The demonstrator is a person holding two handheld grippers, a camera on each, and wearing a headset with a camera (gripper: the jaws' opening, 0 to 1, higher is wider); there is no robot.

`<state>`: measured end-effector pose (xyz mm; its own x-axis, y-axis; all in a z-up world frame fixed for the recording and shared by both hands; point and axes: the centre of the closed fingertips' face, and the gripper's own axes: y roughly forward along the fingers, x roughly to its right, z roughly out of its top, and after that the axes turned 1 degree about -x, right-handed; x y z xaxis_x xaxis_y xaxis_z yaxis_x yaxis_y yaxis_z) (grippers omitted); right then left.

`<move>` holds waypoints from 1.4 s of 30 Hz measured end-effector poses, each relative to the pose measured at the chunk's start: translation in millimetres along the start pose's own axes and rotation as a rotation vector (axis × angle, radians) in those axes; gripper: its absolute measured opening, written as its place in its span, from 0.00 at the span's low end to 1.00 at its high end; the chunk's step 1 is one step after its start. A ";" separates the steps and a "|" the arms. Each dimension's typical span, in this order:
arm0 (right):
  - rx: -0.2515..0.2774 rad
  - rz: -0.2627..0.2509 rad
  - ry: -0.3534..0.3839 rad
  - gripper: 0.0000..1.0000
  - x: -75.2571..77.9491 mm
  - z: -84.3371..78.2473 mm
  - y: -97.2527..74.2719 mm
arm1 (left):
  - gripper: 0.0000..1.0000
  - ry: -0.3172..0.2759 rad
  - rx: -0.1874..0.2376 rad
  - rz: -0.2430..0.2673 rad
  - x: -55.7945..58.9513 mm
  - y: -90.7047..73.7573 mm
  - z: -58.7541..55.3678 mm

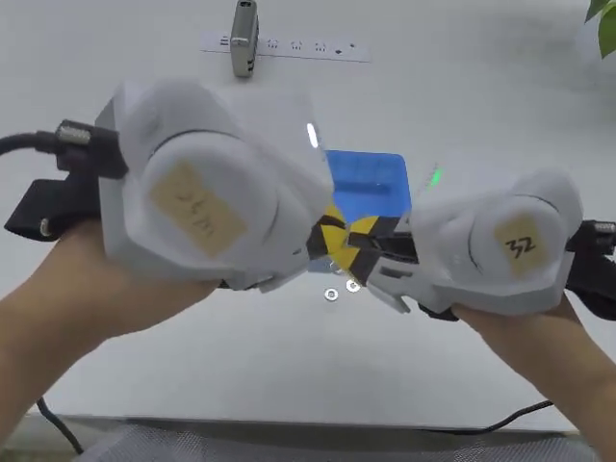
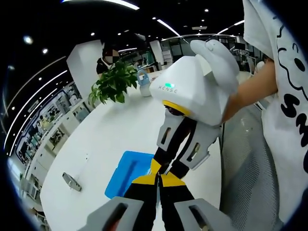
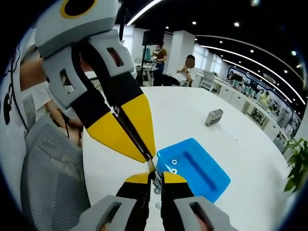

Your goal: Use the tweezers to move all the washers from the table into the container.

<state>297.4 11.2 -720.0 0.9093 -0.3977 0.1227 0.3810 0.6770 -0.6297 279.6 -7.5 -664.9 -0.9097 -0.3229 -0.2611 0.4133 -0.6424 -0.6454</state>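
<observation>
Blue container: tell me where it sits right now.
In the head view the blue container sits at centre, just beyond the loose washers and well short of the power strip.

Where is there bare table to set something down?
Bare: white table right of the blue plastic container, toward the green plant, and along the near edge. Crowded: the centre, where the left gripper and right gripper meet near small metal washers.

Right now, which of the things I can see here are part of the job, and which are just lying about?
Part of the job: tweezers, washers on the table, blue container, left gripper, right gripper.

Just lying about: power strip, small metal object, plant.
</observation>
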 end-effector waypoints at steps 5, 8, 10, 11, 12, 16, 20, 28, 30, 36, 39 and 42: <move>0.016 -0.023 -0.010 0.03 12.7 8.0 1.1 | 0.00 0.021 0.005 0.020 -12.1 0.2 4.9; 0.023 -0.032 -0.017 0.03 18.0 12.1 1.4 | 0.00 0.028 0.009 0.028 -17.5 -0.3 7.0; 0.025 -0.036 -0.021 0.03 21.5 14.8 1.8 | 0.00 0.031 0.012 0.032 -21.2 -0.7 8.4; 0.027 -0.039 -0.024 0.03 23.2 16.0 1.9 | 0.00 0.033 0.014 0.035 -22.4 -0.9 8.9; 0.031 -0.043 -0.026 0.03 25.8 17.6 2.5 | 0.00 0.036 0.016 0.038 -25.3 0.6 9.3; 0.032 -0.049 -0.031 0.03 32.2 19.1 7.0 | 0.00 0.041 0.013 0.046 -31.3 3.5 8.3; 0.033 -0.050 -0.022 0.03 37.3 17.3 13.8 | 0.00 0.033 0.006 0.047 -37.6 10.5 3.0; 0.029 -0.054 -0.009 0.03 44.1 9.9 29.3 | 0.00 0.022 -0.010 0.048 -44.5 22.9 -7.5; 0.025 -0.052 -0.007 0.03 45.1 7.2 33.7 | 0.00 0.017 -0.013 0.048 -45.8 25.4 -10.2; 0.016 -0.046 0.004 0.03 46.1 -0.1 47.6 | 0.00 0.006 -0.043 0.047 -50.1 35.0 -22.2; 0.003 -0.042 0.006 0.03 46.2 -4.6 53.3 | 0.00 -0.001 -0.059 0.038 -51.2 41.5 -29.5; -0.012 -0.036 0.012 0.03 47.7 -10.6 58.8 | 0.00 -0.025 -0.061 0.030 -52.8 46.0 -34.8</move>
<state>361.4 25.5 -759.3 0.8930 -0.4288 0.1364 0.4112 0.6547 -0.6343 345.2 4.2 -705.8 -0.8952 -0.3593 -0.2638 0.4368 -0.5888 -0.6801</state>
